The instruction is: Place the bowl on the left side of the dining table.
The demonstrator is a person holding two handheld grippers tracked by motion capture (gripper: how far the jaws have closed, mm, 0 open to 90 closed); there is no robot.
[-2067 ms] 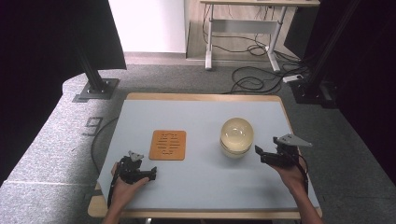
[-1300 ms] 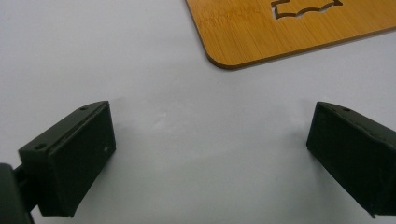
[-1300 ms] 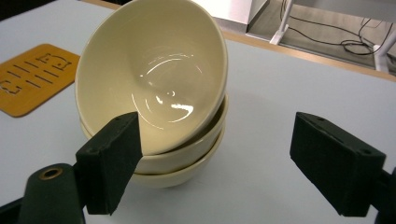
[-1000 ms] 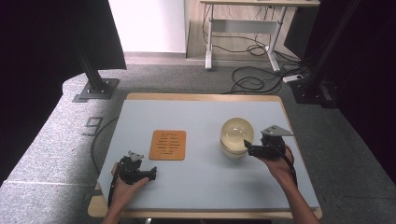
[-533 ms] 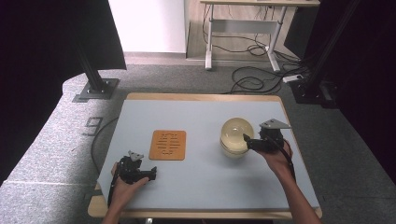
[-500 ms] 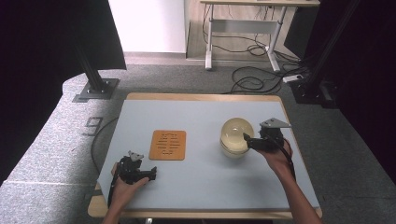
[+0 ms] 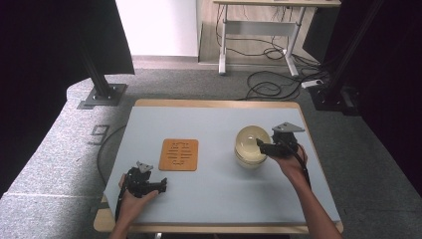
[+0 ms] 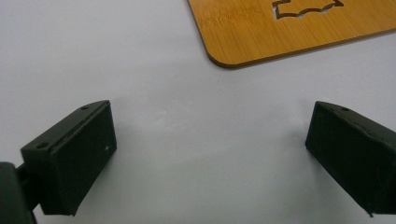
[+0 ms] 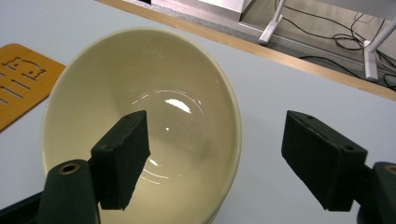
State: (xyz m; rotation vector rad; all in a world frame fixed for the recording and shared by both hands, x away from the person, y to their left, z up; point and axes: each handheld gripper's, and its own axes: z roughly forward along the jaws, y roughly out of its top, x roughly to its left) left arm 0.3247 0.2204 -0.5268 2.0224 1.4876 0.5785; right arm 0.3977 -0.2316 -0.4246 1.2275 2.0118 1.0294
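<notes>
I see the cream bowl (image 7: 252, 146) on the right half of the pale blue tabletop (image 7: 214, 199), well apart from the wooden mat (image 7: 178, 154). My right gripper (image 9: 215, 163) has its fingers apart, straddling the bowl's near rim, one inside, one outside. My left gripper (image 8: 205, 158) rests near the mat's corner, fingers wide apart around nothing.

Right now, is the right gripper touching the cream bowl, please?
Cannot tell. In the right gripper view the right gripper straddles the bowl rim with its jaws open, one inside, one outside, but no contact or gap shows plainly.
</notes>
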